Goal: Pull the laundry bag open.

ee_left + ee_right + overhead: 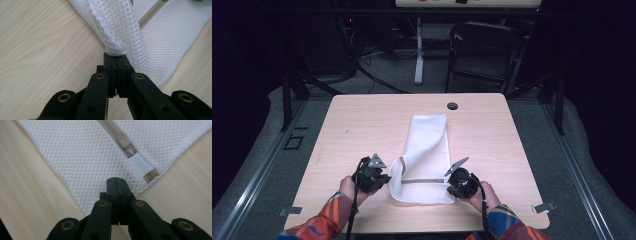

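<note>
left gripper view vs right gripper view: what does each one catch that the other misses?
Left gripper view alone: a bunched fold of the white mesh bag lifted off the table and pinched between the shut jaws of the left gripper.

Right gripper view alone: the grey zipper end with its white tab, lying on flat mesh, and the right gripper with its jaws together at the bag's edge; whether any mesh is caught between them cannot be told.

Both: the white mesh, the light wood tabletop, and a strip of the zipper line.

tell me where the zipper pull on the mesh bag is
In the right gripper view, the zipper pull lies on the mesh bag, just beyond the right gripper.
</note>
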Motion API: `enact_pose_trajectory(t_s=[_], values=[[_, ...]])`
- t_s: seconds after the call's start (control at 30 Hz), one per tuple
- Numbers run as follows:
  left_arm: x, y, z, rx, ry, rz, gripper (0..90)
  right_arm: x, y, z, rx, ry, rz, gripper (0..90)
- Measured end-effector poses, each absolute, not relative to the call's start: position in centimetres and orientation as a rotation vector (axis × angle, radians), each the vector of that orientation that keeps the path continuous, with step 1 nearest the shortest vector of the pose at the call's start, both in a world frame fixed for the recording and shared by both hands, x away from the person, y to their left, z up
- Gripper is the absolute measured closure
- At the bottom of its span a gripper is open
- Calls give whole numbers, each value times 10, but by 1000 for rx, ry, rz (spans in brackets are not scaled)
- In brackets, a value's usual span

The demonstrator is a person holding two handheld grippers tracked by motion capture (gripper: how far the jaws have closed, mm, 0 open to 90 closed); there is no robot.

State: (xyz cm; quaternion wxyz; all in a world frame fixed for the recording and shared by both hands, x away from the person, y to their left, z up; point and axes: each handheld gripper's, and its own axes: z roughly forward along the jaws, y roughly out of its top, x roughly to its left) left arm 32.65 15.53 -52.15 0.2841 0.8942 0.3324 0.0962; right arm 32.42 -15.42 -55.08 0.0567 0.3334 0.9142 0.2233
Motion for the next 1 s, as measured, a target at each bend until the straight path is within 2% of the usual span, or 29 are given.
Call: enact_pose_trajectory(t_s=[0.37,1.0], values=[[326,155,-522,2406,885,266,884,346,-146,-556,997,2700,714,900],[327,155,-527,2462,889,223,884,346,-151,-553,1036,2707,637,900]])
